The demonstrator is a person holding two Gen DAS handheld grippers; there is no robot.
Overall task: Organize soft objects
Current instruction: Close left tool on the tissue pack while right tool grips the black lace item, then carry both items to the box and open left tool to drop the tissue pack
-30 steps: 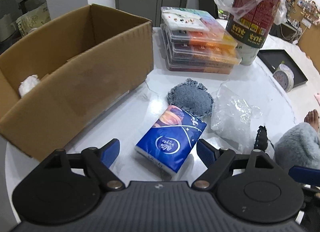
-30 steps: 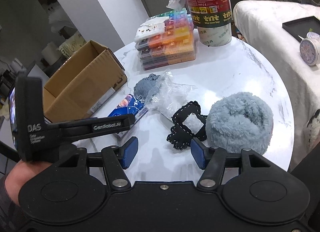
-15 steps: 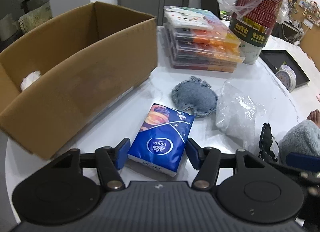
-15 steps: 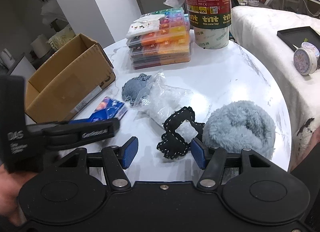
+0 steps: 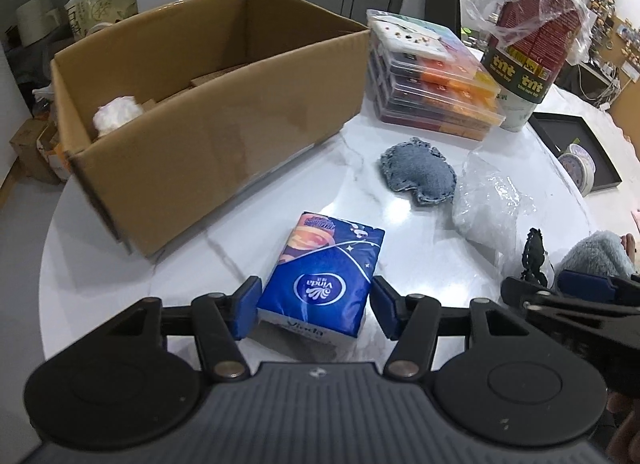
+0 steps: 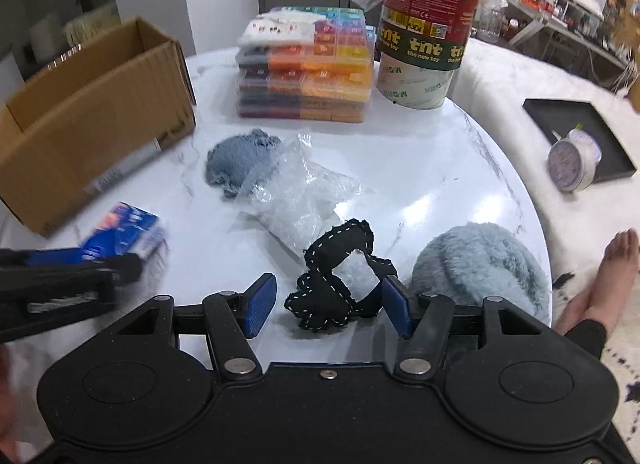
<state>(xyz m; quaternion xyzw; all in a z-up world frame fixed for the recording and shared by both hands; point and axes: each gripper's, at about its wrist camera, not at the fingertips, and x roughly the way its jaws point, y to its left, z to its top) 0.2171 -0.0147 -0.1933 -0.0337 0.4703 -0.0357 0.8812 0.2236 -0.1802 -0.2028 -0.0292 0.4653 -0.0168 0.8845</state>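
I am at a round white table (image 5: 360, 168) in a busy room. My left gripper (image 5: 314, 306) is open around the blue tissue pack (image 5: 324, 276), right of the cardboard box (image 5: 224, 136). Only this view shows the white ball (image 5: 116, 112) inside. My right gripper (image 6: 328, 304) is open around the black band (image 6: 336, 284), holding nothing.

A lived-in home room: a round marble counter (image 6: 440, 168) carries a cardboard box (image 5: 192, 132), stacked craft-bead cases (image 6: 312, 76) and a toy tub (image 6: 428, 32). Beside it a white fluffy seat (image 6: 560, 76), a bare foot (image 6: 618, 264) on a rug, cluttered shelves behind.
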